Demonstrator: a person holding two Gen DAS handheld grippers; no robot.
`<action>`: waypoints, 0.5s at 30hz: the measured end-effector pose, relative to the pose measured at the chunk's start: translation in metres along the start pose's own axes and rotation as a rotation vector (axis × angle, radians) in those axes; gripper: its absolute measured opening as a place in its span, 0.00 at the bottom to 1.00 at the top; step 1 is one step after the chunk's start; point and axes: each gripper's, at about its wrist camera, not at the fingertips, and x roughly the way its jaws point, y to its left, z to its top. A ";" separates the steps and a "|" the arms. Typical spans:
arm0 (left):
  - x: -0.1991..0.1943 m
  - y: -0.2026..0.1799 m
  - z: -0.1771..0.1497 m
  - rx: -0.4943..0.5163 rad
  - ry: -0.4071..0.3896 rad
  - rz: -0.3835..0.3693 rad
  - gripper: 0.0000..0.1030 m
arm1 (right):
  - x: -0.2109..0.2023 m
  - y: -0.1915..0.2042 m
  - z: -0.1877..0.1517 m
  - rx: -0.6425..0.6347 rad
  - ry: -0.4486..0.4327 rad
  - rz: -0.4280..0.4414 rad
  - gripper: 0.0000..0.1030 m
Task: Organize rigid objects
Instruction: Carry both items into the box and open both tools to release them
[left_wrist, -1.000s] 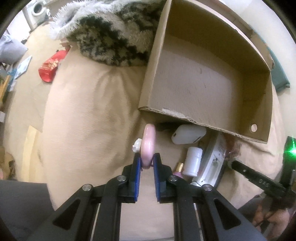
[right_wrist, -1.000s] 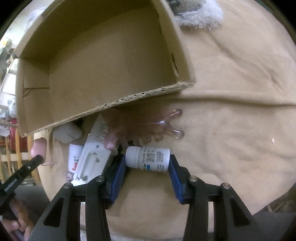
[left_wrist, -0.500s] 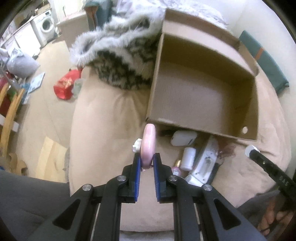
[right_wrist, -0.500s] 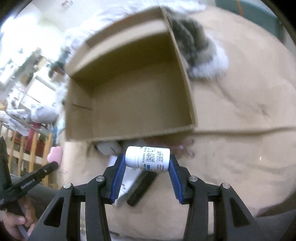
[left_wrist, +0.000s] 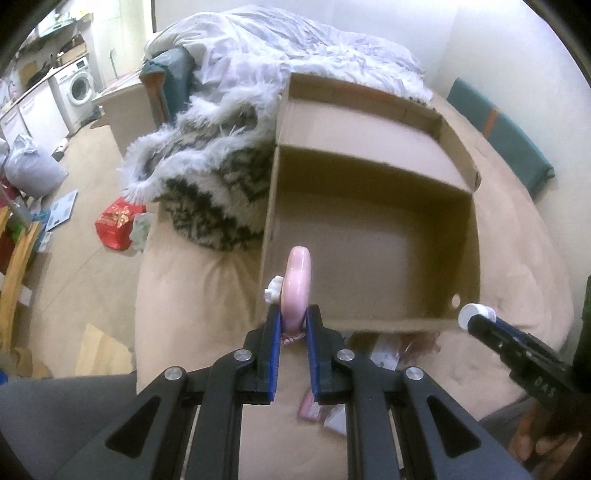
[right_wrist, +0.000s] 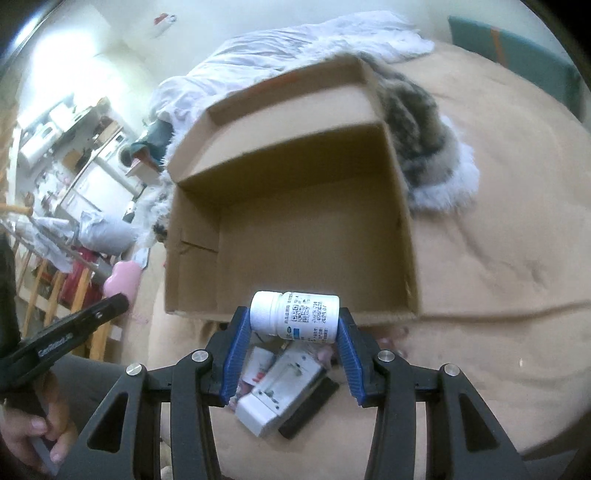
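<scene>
My left gripper (left_wrist: 292, 325) is shut on a pink rounded object (left_wrist: 295, 284) with a small white knob, held edge-on above the near left corner of the open cardboard box (left_wrist: 369, 325). My right gripper (right_wrist: 293, 332) is shut on a white pill bottle (right_wrist: 295, 314), held sideways just above the box's near wall (right_wrist: 295, 319). The bottle's cap (left_wrist: 474, 314) and the right gripper show at the right in the left wrist view. The pink object (right_wrist: 122, 277) also shows at the left in the right wrist view. The box is empty.
The box sits on a beige bed cover (right_wrist: 498, 240). A white box-shaped item (right_wrist: 280, 391), a black flat item (right_wrist: 310, 410) and small packets lie below the grippers. A furry striped blanket (left_wrist: 207, 173) lies against the box's far side. The floor is cluttered at the left.
Both grippers have risen from the bed cover with their objects and now hang higher, near the box's front wall. More of the box's inside shows.
</scene>
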 end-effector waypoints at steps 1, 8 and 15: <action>0.001 -0.002 0.004 0.003 -0.004 -0.002 0.12 | 0.000 0.003 0.005 -0.010 0.000 0.004 0.47; 0.014 -0.020 0.042 0.045 -0.048 -0.001 0.12 | 0.014 0.020 0.051 -0.094 -0.004 -0.004 0.47; 0.052 -0.038 0.056 0.113 -0.032 0.006 0.12 | 0.057 0.013 0.064 -0.111 0.042 -0.024 0.47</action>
